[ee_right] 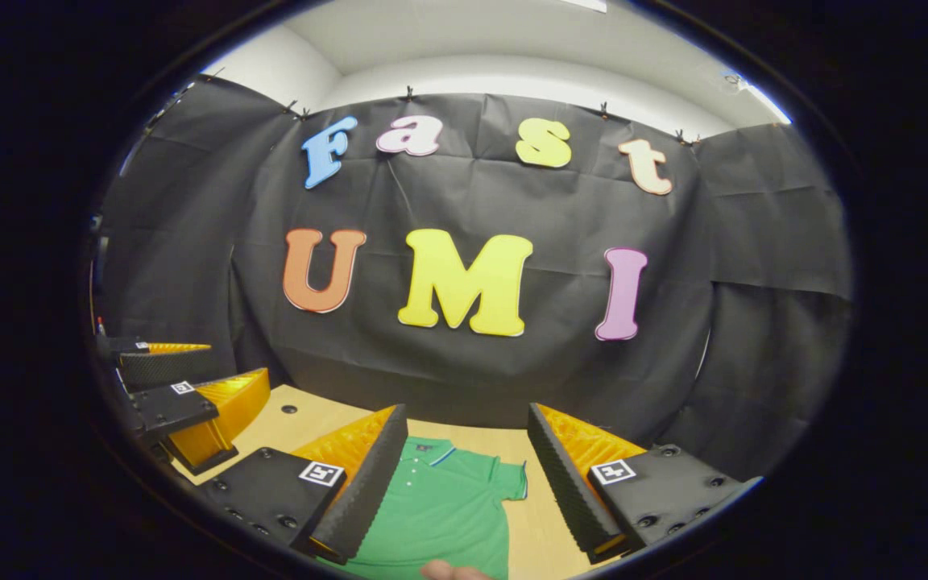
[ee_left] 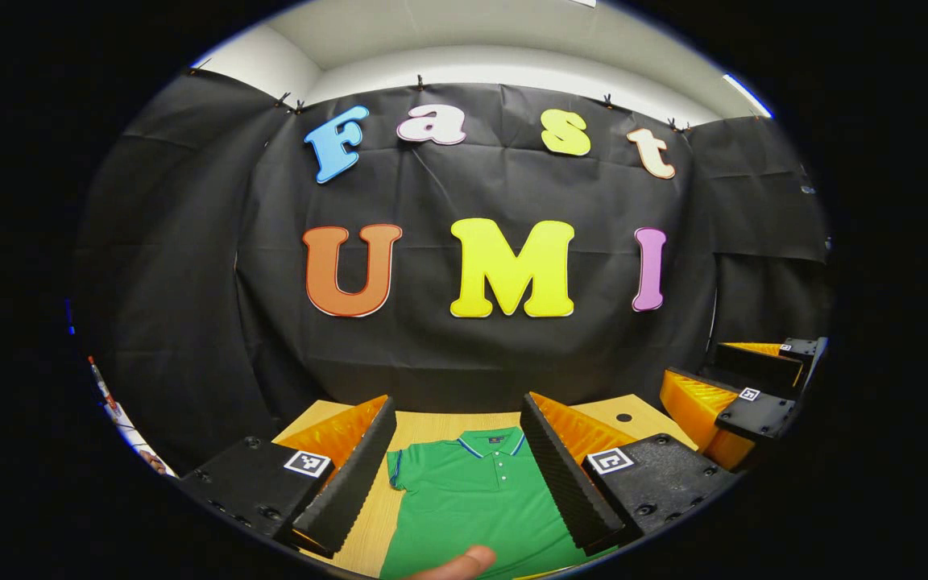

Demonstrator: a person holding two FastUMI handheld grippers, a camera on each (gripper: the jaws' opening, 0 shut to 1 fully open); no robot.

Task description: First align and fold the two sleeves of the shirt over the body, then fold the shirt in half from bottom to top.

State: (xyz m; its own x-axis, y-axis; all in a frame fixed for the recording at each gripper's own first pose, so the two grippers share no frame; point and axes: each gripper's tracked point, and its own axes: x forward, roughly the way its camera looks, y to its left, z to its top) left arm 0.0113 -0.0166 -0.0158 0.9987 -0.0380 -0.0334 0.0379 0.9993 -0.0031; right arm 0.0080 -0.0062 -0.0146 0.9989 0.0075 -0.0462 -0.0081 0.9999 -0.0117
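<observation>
Both claws agape above flat green shirt

Your left gripper carries two wedge fingers with ribbed inner faces, each on a black block with recessed screws and a square black-and-white marker on top. The right gripper has the same build: ribbed wedges, black screw-studded blocks, one marker per finger. A fingertip of yours shows just below the left gripper's fingers, no sleeve or glove visible on it.
</observation>
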